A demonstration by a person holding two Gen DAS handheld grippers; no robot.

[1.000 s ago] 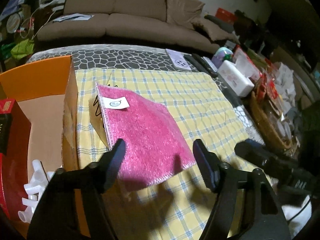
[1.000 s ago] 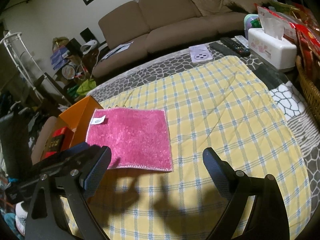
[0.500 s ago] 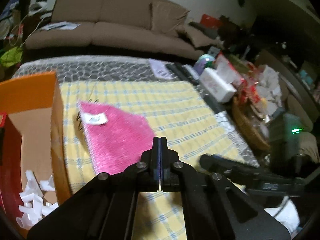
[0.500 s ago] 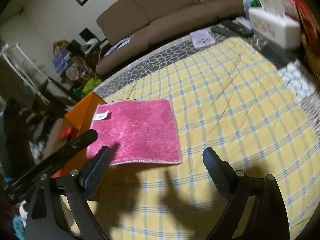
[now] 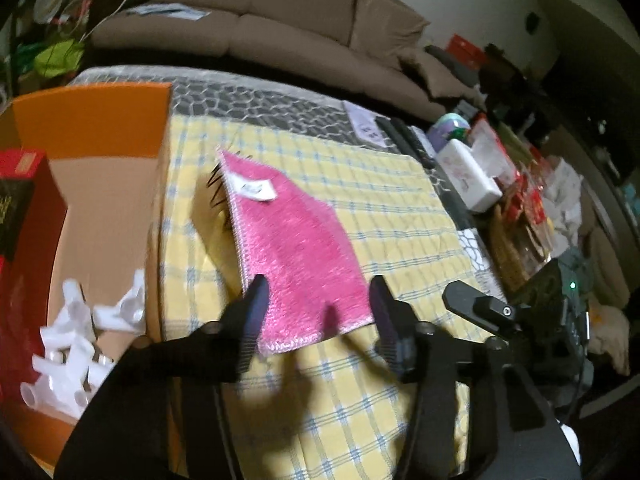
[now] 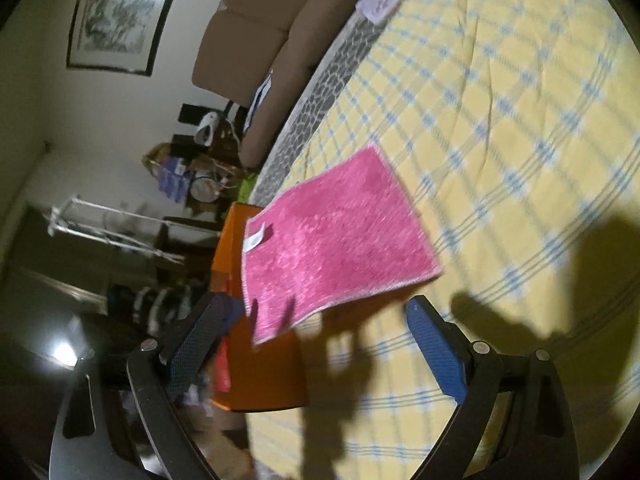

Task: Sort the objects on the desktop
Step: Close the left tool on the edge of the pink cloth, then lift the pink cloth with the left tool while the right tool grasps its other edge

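I am holding my left gripper point(image 5: 316, 312) open over the near edge of the pink cloth point(image 5: 296, 248), lying by the tablecloth's point(image 5: 384, 208) left edge beside the box point(image 5: 96, 128). My right gripper point(image 6: 320, 344) is open too. The cloth looks soft, light and floppy, so I am aiming for its near corner.

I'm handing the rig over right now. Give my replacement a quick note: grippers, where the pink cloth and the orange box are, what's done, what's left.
Left gripper: open, empty, just short of the near edge of the pink cloth.
Right gripper: open, empty, camera rolled sideways, aimed at the same cloth.
The cloth lies flat on the yellow checked tablecloth, its tagged end propped on something hidden beneath, beside the orange box.
The box already holds white plastic connectors and a red box.
Left: the cloth is not yet grasped or sorted; where it belongs cannot be told.
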